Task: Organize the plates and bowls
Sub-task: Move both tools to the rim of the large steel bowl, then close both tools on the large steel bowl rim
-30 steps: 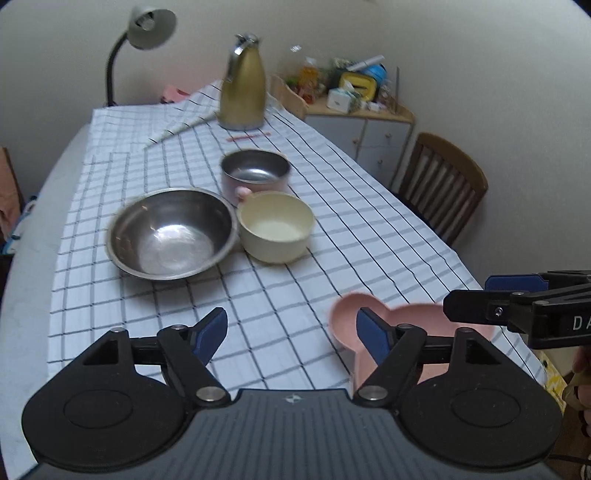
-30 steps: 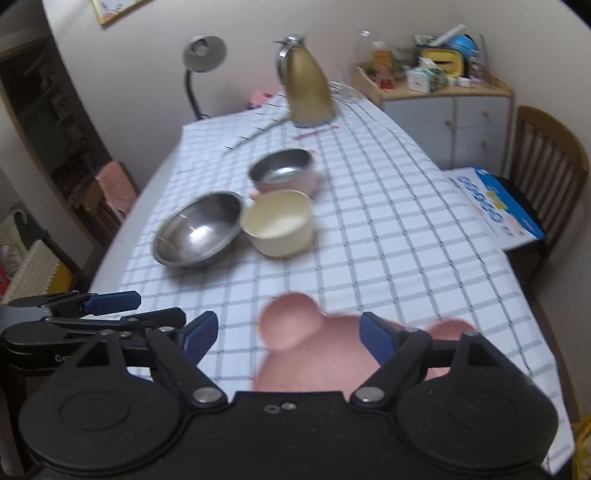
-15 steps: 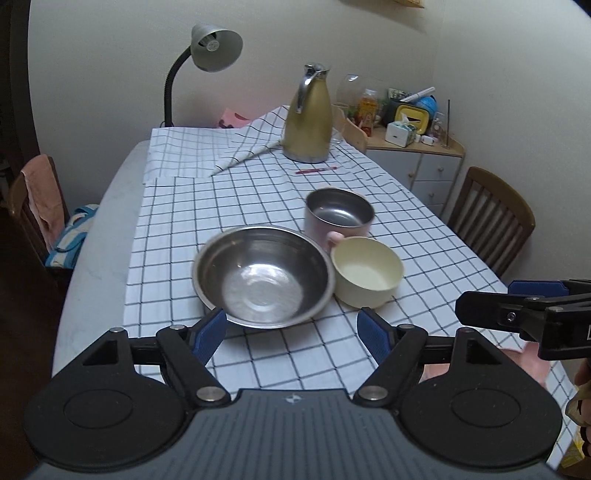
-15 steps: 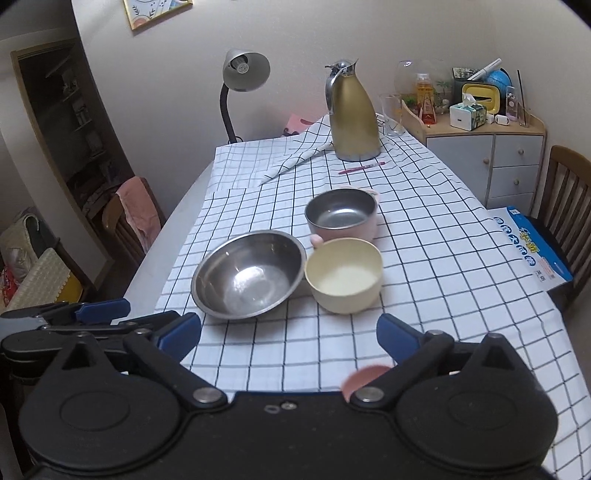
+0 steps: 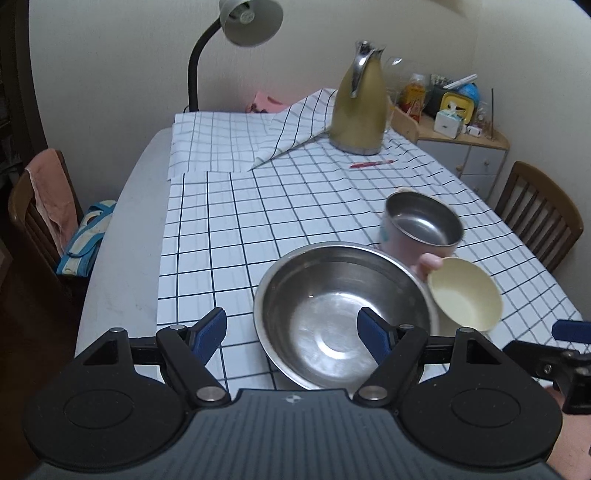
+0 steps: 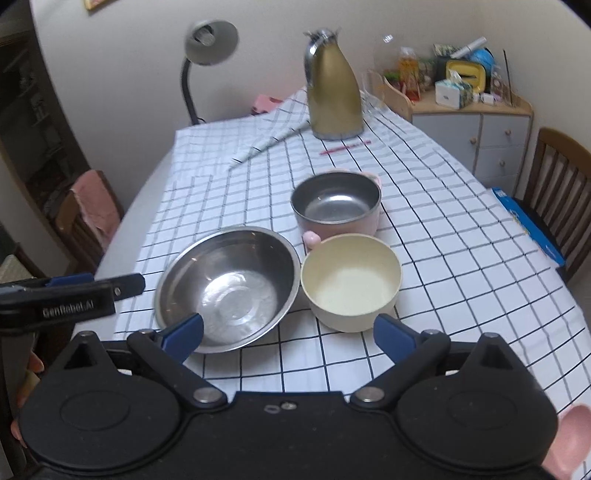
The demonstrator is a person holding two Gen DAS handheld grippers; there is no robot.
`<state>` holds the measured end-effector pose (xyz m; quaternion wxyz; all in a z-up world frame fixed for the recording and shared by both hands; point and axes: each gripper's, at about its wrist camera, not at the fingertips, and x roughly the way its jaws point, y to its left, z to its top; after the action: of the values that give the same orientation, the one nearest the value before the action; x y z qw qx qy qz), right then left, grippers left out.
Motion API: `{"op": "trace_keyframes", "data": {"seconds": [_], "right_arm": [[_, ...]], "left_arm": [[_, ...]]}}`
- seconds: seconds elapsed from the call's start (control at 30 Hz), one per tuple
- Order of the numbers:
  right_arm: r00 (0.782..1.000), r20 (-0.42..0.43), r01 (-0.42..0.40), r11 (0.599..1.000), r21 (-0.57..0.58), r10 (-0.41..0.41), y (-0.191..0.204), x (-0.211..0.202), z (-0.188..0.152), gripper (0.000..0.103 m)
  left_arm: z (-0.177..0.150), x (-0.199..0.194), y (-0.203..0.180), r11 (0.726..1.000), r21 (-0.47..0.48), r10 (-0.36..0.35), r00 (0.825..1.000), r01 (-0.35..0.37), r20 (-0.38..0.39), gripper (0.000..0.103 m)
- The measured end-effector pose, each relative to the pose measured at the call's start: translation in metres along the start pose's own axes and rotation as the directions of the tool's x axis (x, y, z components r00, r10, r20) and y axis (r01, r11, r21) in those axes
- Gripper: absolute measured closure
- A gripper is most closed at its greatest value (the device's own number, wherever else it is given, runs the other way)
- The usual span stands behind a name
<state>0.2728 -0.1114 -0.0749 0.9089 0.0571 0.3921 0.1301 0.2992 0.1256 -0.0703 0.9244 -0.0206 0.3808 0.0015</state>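
Right wrist view is showing the right gripper with fingers apart, holding nothing. Steel bowl and cream bowl are sitting just ahead of its fingertips, touching, unstacked. Left gripper is likewise spread, empty. Nesting appears not yet begun.

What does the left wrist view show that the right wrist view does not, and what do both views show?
Only the left wrist view shows the striped bag on the chair at the table's left side, and the right gripper at its right edge. Only the right wrist view shows the blue box on the right chair, part of a pink plate at the bottom corner, and the left gripper. Both share the steel bowl, cream bowl, pink pot, gold jug, red pen and lamp.
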Motion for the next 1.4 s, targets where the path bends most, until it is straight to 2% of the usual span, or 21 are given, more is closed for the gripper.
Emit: {"op": "trace_keyframes", "data": {"seconds": [0.2,0.27,0.43,0.7,0.77,0.83,0.9,0.93,1.0,1.17,1.23,1.4], "right_arm": [[0.997,-0.060,0.046,0.998,0.047,-0.043,0.007,0.042,0.002,0.009],[0.995,-0.080,0.061,0.997,0.055,-0.056,0.010,0.054,0.003,0.015],[0.986,-0.135,0.111,0.990,0.084,-0.099,0.013,0.080,0.006,0.020],[0.979,-0.185,0.114,0.982,0.151,-0.085,0.014,0.102,0.008,0.034],[0.977,-0.199,0.114,0.981,0.156,-0.082,0.015,0.107,0.008,0.041],[0.976,-0.206,0.110,0.981,0.160,-0.076,0.016,0.109,0.008,0.052],[0.975,-0.210,0.107,0.981,0.162,-0.072,0.017,0.111,0.009,0.055],[0.975,-0.211,0.106,0.981,0.161,-0.071,0.017,0.112,0.009,0.058],[0.974,-0.215,0.105,0.982,0.160,-0.069,0.018,0.114,0.010,0.066],[0.972,-0.223,0.105,0.983,0.151,-0.070,0.020,0.115,0.009,0.077],[0.972,-0.225,0.106,0.983,0.149,-0.070,0.020,0.115,0.009,0.084],[0.970,-0.228,0.114,0.986,0.120,-0.085,0.023,0.111,0.007,0.085]], "left_arm": [[0.009,0.050,0.010,1.000,0.019,-0.007,0.999,0.007,-0.047,0.026],[0.010,0.064,0.013,1.000,0.023,-0.005,0.998,0.007,-0.062,0.026],[0.015,0.090,0.019,1.000,0.025,0.002,0.996,0.000,-0.092,0.026],[0.023,0.116,0.026,1.000,0.002,-0.015,0.992,0.015,-0.127,0.026],[0.024,0.120,0.028,1.000,-0.006,-0.022,0.991,0.021,-0.133,0.033],[0.026,0.124,0.029,0.999,-0.010,-0.035,0.989,0.033,-0.147,0.045],[0.026,0.126,0.030,0.999,-0.012,-0.041,0.988,0.039,-0.152,0.050],[0.026,0.127,0.031,0.999,-0.013,-0.045,0.987,0.044,-0.156,0.058],[0.026,0.129,0.032,0.999,-0.015,-0.048,0.985,0.046,-0.165,0.066],[0.024,0.129,0.035,0.998,-0.037,-0.064,0.982,0.058,-0.177,0.076],[0.023,0.127,0.033,0.997,-0.034,-0.073,0.981,0.068,-0.179,0.083],[0.021,0.121,0.032,0.997,-0.036,-0.071,0.980,0.066,-0.187,0.084]]}}
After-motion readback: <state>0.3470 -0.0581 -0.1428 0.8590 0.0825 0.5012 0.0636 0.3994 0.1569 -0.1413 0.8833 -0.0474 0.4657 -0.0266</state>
